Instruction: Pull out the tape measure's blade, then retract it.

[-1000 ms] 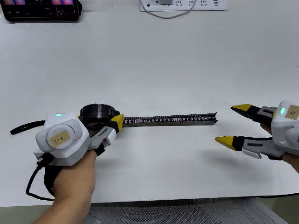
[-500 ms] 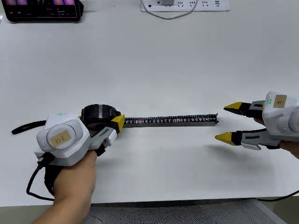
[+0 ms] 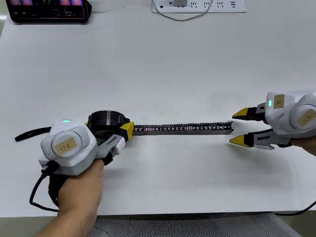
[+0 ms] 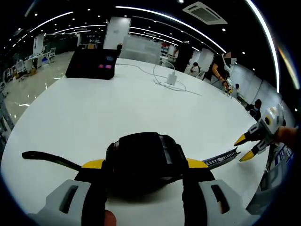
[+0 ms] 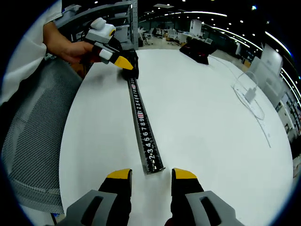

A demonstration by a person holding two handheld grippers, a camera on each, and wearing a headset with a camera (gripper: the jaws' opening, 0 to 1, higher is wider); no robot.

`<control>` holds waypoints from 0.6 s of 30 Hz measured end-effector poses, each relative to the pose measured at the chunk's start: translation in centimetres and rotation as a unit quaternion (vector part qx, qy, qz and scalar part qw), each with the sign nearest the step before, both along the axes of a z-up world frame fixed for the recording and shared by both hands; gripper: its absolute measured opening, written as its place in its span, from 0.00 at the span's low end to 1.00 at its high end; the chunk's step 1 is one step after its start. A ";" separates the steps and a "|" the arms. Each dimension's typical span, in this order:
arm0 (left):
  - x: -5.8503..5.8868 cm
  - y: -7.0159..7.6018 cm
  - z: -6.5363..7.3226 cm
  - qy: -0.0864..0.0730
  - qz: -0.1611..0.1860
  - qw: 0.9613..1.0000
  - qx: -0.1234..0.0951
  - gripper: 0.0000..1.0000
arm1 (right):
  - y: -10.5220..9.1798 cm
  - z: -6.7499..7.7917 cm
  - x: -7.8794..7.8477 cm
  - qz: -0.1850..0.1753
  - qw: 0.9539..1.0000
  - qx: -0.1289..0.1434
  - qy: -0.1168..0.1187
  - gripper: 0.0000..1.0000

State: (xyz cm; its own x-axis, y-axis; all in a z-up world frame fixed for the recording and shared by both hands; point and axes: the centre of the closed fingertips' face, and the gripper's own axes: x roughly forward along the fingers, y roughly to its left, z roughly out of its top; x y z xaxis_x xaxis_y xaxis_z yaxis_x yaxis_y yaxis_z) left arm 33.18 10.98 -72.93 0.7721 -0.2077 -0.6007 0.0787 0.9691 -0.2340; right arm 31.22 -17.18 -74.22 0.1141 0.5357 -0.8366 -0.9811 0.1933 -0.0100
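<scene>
A black tape measure case (image 3: 105, 122) (image 4: 145, 160) rests on the white table, with my left gripper (image 3: 123, 132) (image 4: 146, 165) shut on it. Its dark blade (image 3: 181, 128) (image 5: 143, 127) lies flat, pulled out to the right, its numbers showing. The blade's end hook (image 3: 230, 127) (image 5: 154, 167) sits just in front of my right gripper (image 3: 238, 127) (image 5: 149, 174), which is open, one yellow tip on each side of the blade's line, not touching it. From the left gripper view the blade (image 4: 220, 157) runs toward the right gripper (image 4: 248, 147).
A black wrist strap (image 3: 29, 134) (image 4: 47, 157) trails left from the case. At the far edge stand a dark device (image 3: 47, 10) and a white power strip (image 3: 197, 6) with a cable. A mesh chair (image 5: 33, 141) sits at the table's near edge.
My right gripper has moved left and toward the blade's end, its tips now beside the hook. The left gripper and the case have stayed put.
</scene>
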 end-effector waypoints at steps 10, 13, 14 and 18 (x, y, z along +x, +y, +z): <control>0.0 0.0 0.0 0.001 -0.001 1.000 0.001 0.61 | 0.0 -0.5 0.4 0.023 1.000 -0.006 0.016 0.20; 0.0 0.0 0.0 0.001 -0.001 1.000 0.000 0.61 | 0.0 -0.6 0.5 0.035 0.999 -0.010 0.014 0.16; 0.0 0.0 0.0 0.001 -0.001 1.000 0.000 0.61 | 0.0 -0.6 0.6 0.037 0.999 -0.011 0.013 0.16; 0.0 0.0 0.0 0.003 -0.001 1.000 0.000 0.61 | 0.2 -0.6 0.5 0.047 0.999 -0.012 0.020 0.14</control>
State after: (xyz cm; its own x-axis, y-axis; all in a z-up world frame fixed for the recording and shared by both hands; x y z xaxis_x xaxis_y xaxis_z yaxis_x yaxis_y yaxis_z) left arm 33.15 10.97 -72.93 0.7675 -0.2094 -0.6059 0.0789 0.9688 -0.2348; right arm 31.76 -16.99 -74.82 0.0311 0.5225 -0.8521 -0.9946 0.1007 0.0254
